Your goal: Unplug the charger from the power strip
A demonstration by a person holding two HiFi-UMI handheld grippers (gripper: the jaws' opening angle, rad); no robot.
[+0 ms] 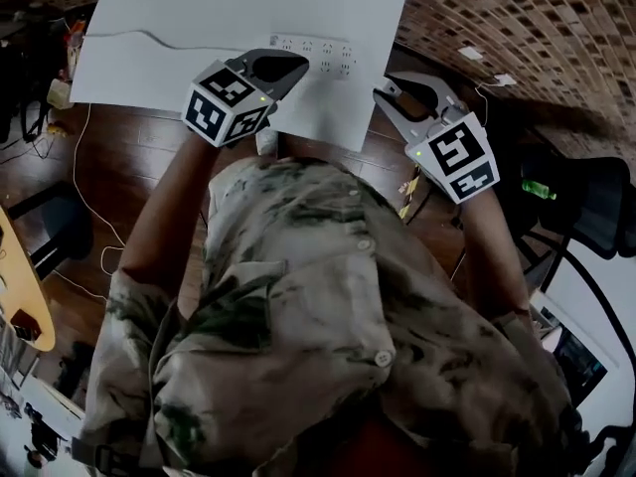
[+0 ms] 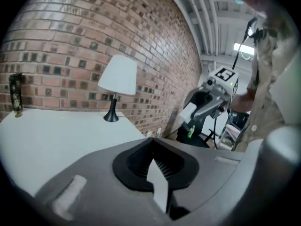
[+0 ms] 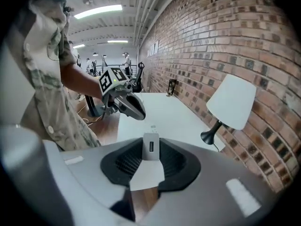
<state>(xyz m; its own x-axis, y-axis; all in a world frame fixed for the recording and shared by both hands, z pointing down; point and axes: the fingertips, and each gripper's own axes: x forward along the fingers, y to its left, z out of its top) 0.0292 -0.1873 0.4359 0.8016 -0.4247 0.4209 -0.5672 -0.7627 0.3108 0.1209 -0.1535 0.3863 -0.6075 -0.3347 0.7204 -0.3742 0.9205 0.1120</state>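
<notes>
The white power strip (image 1: 323, 58) lies on the white table (image 1: 199, 8), with its cord running off to the left. My left gripper (image 1: 293, 66) hovers just over the strip's left part. Its jaws are shut and hold nothing (image 2: 153, 142). My right gripper (image 1: 383, 89) is at the table's right edge, apart from the strip. It is shut on a small white charger (image 3: 151, 146), whose USB port faces the camera. In the left gripper view the charger (image 2: 189, 113) shows as a white block at the tip of the right gripper (image 2: 193, 114).
A white table lamp (image 3: 230, 102) stands at the table's far side by the brick wall. A black office chair (image 1: 596, 207) and a green bottle (image 1: 537, 189) are to the right. Cables trail over the wooden floor (image 1: 89, 167) on the left.
</notes>
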